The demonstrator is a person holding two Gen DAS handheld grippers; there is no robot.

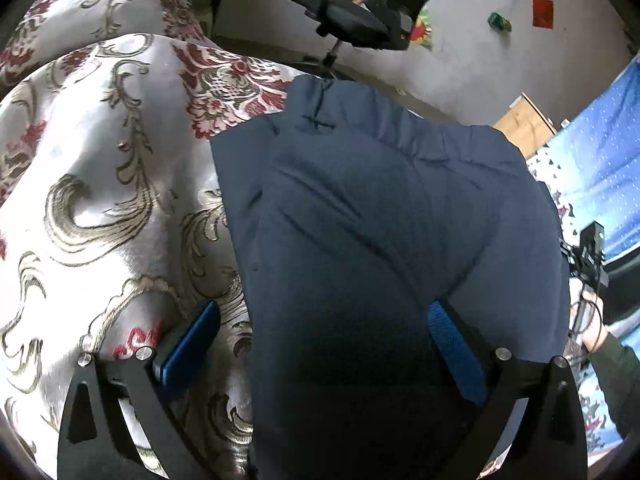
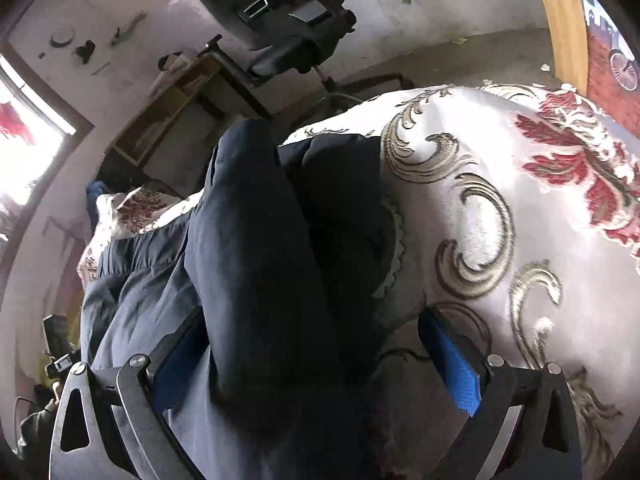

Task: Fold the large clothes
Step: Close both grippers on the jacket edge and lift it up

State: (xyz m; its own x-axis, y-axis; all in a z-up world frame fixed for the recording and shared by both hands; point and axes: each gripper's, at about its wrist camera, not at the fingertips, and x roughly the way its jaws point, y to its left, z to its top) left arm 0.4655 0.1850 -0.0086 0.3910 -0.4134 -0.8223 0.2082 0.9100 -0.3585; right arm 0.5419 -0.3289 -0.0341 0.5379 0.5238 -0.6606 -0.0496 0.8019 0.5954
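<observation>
left wrist view: the left gripper (image 1: 320, 320) has its blue-padded fingers (image 1: 192, 340) spread wide, gripping nothing, over navy trousers (image 1: 380, 220) lying on a white bedspread (image 1: 100, 160) with red and gold flourishes. right wrist view: the right gripper (image 2: 316, 344) is wide too, straddling a bunched dark fold of the trousers (image 2: 256, 240). there's an office chair (image 2: 280, 20) behind the bed.
</observation>
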